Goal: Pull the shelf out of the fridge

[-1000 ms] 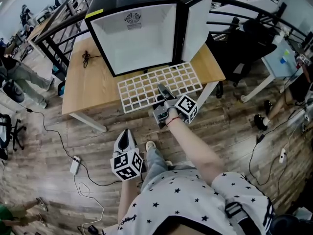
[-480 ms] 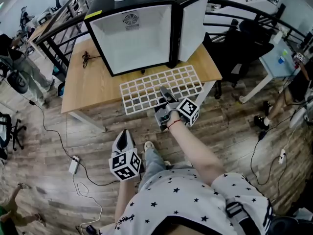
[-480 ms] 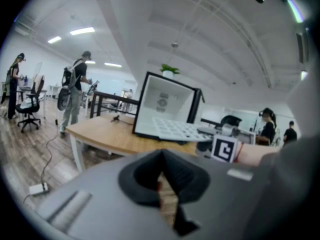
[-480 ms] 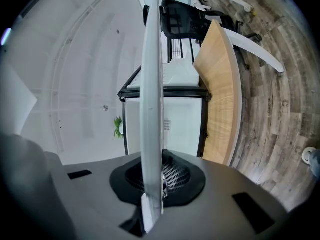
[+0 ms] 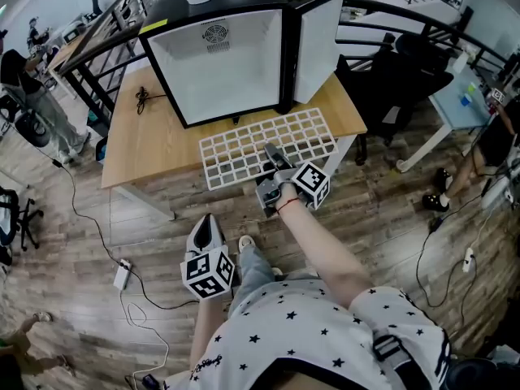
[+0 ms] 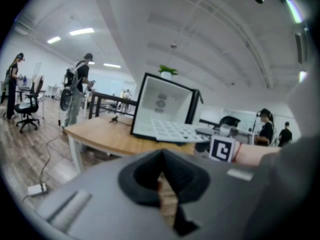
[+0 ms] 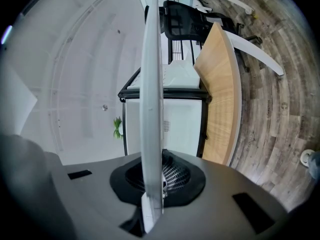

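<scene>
Right tongs (image 5: 269, 151) clamp the white wire shelf (image 5: 237, 148) resting on the wooden desk (image 5: 150, 140), hiding its near edge; left tongs (image 5: 209, 221), pressed together and empty, hang over plank floor (image 5: 97, 226).

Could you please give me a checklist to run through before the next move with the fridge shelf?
1. Grip: ok. The right gripper has its jaws shut on the shelf at its near edge.
2. Shelf out of the fridge: ok. The whole grid lies in front of the opening.
3. Door out of the way: ok. It stands open at the right.
4. Shelf supported by the table: cannot tell. Its near part overhangs the table edge.
5. Left gripper free: ok. Its jaws are together, hold nothing, and hang low, away from the table.
</scene>
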`<state>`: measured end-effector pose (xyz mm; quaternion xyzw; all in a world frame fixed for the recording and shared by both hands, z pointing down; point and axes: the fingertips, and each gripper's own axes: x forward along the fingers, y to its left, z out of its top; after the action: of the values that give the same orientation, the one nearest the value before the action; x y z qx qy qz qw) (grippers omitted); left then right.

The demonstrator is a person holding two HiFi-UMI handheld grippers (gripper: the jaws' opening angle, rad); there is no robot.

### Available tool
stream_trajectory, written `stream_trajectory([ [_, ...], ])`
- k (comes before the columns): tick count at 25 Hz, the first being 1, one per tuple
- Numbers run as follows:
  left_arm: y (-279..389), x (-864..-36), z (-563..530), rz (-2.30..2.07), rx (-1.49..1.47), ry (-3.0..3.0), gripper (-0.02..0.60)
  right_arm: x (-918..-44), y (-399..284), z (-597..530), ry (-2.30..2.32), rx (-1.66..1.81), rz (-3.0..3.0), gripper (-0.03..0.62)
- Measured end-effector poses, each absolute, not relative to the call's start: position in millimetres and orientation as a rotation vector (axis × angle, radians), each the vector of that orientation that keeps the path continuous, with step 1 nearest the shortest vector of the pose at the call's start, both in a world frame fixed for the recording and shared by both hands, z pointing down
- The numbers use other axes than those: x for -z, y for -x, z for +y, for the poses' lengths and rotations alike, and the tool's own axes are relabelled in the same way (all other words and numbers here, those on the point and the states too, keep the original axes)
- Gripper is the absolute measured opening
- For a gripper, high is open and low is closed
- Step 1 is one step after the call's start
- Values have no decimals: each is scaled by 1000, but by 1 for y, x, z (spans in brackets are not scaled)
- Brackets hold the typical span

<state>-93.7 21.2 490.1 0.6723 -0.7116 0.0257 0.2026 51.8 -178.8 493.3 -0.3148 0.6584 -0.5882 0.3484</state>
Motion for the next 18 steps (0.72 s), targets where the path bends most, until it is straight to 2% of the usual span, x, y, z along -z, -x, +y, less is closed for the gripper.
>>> stream_trajectory([
  [18, 97, -494, 14, -1980, -51, -1847, 8, -492, -43, -188, 803, 1534, 1692, 37],
])
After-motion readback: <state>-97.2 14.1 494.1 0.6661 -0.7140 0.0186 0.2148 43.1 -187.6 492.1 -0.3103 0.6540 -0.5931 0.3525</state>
